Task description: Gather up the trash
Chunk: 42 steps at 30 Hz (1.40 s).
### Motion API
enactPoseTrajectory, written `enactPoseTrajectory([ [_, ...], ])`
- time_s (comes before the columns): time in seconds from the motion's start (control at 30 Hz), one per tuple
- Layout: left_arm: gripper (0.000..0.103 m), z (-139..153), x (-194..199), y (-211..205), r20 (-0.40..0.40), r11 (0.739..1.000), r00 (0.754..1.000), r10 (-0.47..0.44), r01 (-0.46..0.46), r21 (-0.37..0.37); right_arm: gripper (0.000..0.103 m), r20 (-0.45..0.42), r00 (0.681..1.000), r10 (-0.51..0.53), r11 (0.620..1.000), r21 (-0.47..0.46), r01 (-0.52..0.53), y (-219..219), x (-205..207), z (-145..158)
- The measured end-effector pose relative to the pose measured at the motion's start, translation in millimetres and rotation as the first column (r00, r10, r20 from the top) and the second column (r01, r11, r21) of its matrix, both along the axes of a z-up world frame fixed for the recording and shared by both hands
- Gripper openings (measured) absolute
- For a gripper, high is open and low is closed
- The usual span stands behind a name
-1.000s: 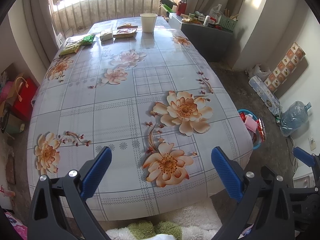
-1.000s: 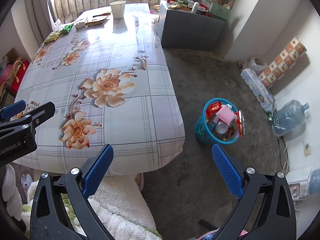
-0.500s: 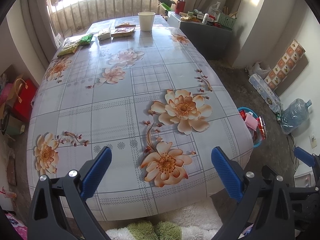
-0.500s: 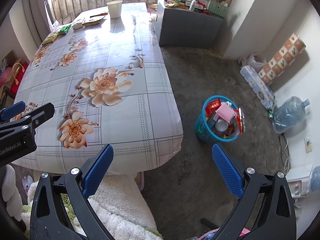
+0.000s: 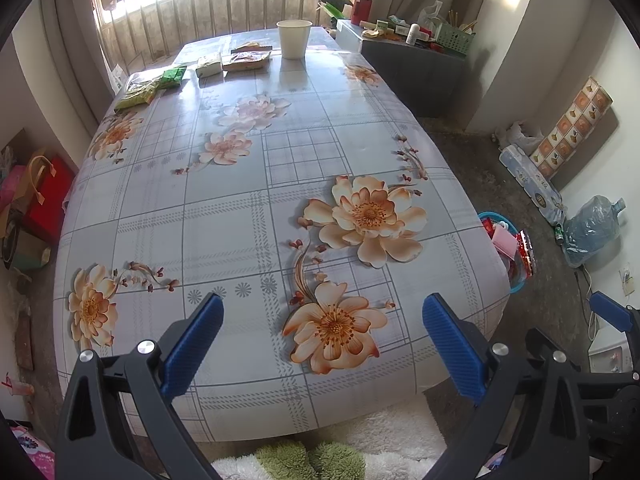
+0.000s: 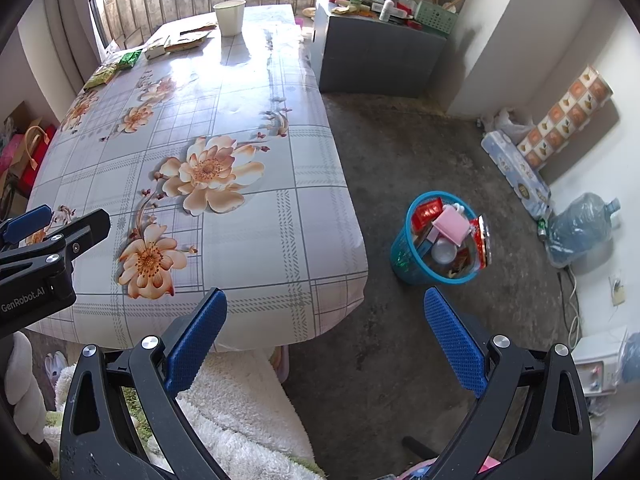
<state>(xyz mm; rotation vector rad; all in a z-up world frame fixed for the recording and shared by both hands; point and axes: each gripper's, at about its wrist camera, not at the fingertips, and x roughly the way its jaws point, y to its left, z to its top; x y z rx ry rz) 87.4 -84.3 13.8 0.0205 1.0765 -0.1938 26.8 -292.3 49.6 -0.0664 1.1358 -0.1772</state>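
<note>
Far left, floor: red bag (image 5: 50,196) with tan handles, glossy, beside the table.

Table (image 5: 224,216): long, covered in a slick, reflective plastic cloth printed with grey grid lines and large peach flowers; its near corners are rounded.

Trash on the table, all at the far end by the barred window, well apart from both tools:
- yellow-green flat packet (image 5: 138,96) at the left edge;
- bright green foil packet (image 5: 173,76) just beside it;
- pale boxy wrapper (image 5: 210,65);
- flat orange-brown wrapper (image 5: 247,60), crinkled; print too small to read;
- white paper cup (image 5: 294,38), upright, tapered.

Left gripper (image 5: 320,344): black plastic frame, blue ribbed pads, jaws spread wide, nothing between them, poised over the table's near edge. In the right wrist view its body carries white lettering "GenRobot.AI".

Right gripper (image 6: 324,340): same build, jaws spread wide and empty, over the table's near right corner and the concrete floor.

Grey cabinet (image 6: 376,58): boxy, cluttered top with a green slotted basket (image 6: 436,18).

Blue waste basket (image 6: 416,270): round plastic, on the floor right of the table, full of red, pink and white rubbish.

Far right: crumpled clear water jug (image 6: 580,228), lying by the wall.
</note>
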Motion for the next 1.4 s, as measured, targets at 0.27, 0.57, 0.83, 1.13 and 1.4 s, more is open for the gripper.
enactPoseTrajectory([
  [0.27,0.098,-1.1,0.0,0.0,-0.002,1.0,1.0,0.0,0.0,0.001,0.095,0.001,1.0,0.001,1.0,0.004,-0.001,0.0,-0.1,-0.7],
  [0.57,0.098,-2.4,0.4,-0.5,-0.002,1.0,1.0,-0.001,0.001,0.002,0.095,0.003,1.0,-0.001,1.0,0.005,0.001,1.8,0.4,-2.1],
  [0.83,0.098,-2.3,0.5,-0.5,-0.003,1.0,1.0,-0.002,0.002,0.001,0.095,0.005,1.0,-0.005,1.0,0.004,0.005,1.3,2.4,-2.3],
  [1.13,0.098,-3.6,2.8,-1.1,-0.005,1.0,1.0,-0.006,0.006,0.002,0.095,0.004,1.0,-0.005,1.0,0.003,0.005,1.7,2.4,-1.6],
  [1.4,0.098,-2.8,3.2,-0.7,-0.006,1.0,1.0,-0.006,0.006,0.001,0.095,0.005,1.0,-0.004,1.0,0.004,0.004,1.9,2.7,-1.7],
])
